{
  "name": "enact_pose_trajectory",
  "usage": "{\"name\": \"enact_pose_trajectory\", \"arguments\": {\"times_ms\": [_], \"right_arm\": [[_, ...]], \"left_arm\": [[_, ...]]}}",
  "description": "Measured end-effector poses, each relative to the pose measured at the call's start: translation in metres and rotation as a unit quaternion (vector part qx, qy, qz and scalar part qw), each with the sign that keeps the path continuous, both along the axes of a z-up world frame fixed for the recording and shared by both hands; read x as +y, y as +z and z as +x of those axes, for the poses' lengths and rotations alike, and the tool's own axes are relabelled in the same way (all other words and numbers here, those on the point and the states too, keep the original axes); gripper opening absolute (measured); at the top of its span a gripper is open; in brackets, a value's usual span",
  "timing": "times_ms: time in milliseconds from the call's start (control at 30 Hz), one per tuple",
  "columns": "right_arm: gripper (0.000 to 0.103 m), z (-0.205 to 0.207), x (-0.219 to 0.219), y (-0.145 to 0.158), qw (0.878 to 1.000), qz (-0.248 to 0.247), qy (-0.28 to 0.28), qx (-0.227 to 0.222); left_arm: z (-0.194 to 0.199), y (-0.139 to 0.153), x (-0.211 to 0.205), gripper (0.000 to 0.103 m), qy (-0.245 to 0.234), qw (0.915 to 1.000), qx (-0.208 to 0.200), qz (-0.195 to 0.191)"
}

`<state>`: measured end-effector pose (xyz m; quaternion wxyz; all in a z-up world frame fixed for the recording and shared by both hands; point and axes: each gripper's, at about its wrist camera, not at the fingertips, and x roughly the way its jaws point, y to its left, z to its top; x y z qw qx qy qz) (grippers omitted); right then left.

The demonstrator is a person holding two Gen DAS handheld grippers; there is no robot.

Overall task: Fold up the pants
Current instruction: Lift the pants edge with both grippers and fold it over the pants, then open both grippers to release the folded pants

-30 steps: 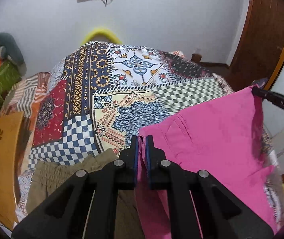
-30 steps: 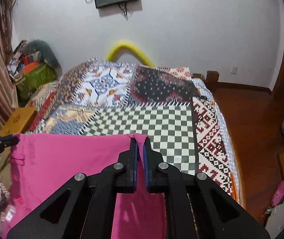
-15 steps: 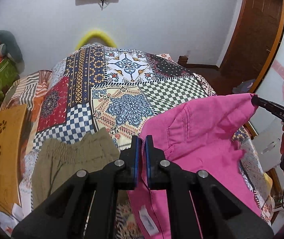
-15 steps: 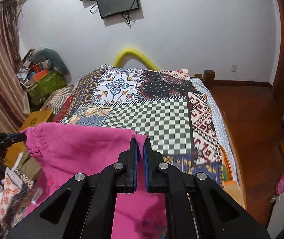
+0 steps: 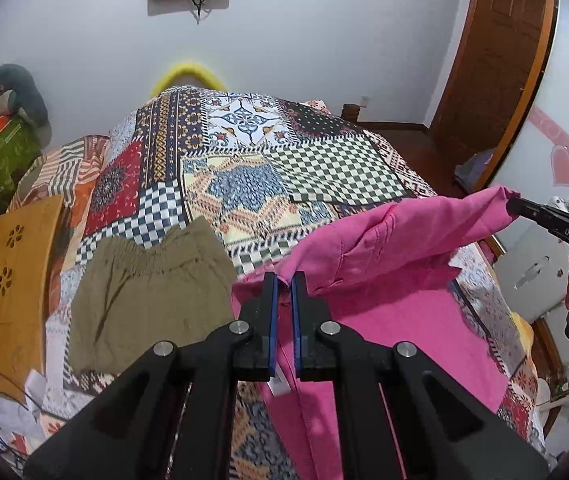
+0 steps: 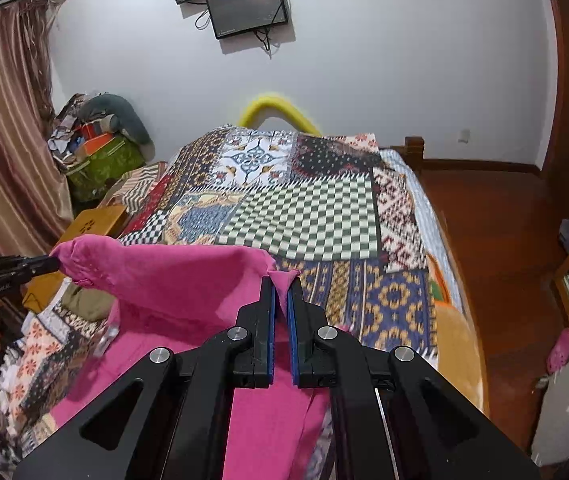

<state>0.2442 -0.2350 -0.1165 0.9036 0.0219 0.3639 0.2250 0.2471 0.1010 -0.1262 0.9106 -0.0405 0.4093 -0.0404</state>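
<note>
Pink pants (image 5: 388, 240) hang stretched between my two grippers above the near end of the patchwork bed (image 5: 324, 168). My left gripper (image 5: 283, 280) is shut on one corner of the pants' upper edge. In the same view, at the far right, my right gripper (image 5: 514, 205) pinches the other corner. The right wrist view shows the right gripper (image 6: 281, 282) shut on a fold of the pink pants (image 6: 172, 280), with the left gripper (image 6: 54, 266) holding the far corner at the left. The lower cloth drapes onto the bed under both grippers.
Olive shorts (image 5: 144, 292) lie flat on the bed to the left of the pink pants. A wooden board (image 5: 12, 280) leans at the bed's left side. Bags and clutter (image 6: 100, 152) fill the far left corner. Wooden floor (image 6: 496, 240) runs along the right.
Both grippers have drawn back toward the near end of the bed and risen a little, carrying the pink pants. More of the quilt and the olive shorts now shows.
</note>
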Motion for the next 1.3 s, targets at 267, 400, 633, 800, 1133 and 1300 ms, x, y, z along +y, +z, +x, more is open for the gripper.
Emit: {"name": "enact_pose_trajectory", "arguments": {"times_ms": [267,400,633,800,1133,1300], "right_arm": [[0.005,-0.041,-0.008,-0.01,1.0,-0.014,0.005,0.008],[0.005,-0.061,-0.012,-0.018,1.0,-0.02,0.008,0.019],[0.005,-0.091,-0.018,-0.041,0.999,-0.026,0.008,0.046],[0.005,-0.108,-0.019,-0.065,0.997,-0.042,0.006,0.07],[0.006,-0.128,-0.023,-0.102,0.992,-0.067,-0.001,0.11],[0.018,-0.137,-0.022,-0.115,0.987,-0.103,-0.002,0.127]], "left_arm": [[-0.034,-0.01,-0.011,0.003,-0.01,0.9998,0.017,-0.008],[-0.051,-0.015,-0.015,0.003,-0.018,0.9995,0.022,-0.012],[-0.082,-0.033,-0.028,0.003,-0.036,0.9984,0.042,-0.01],[-0.096,-0.053,-0.033,0.002,-0.04,0.9969,0.067,-0.01],[-0.118,-0.089,-0.032,0.003,-0.025,0.9937,0.109,-0.01],[-0.128,-0.081,-0.03,0.003,-0.018,0.9952,0.096,-0.003]]}}
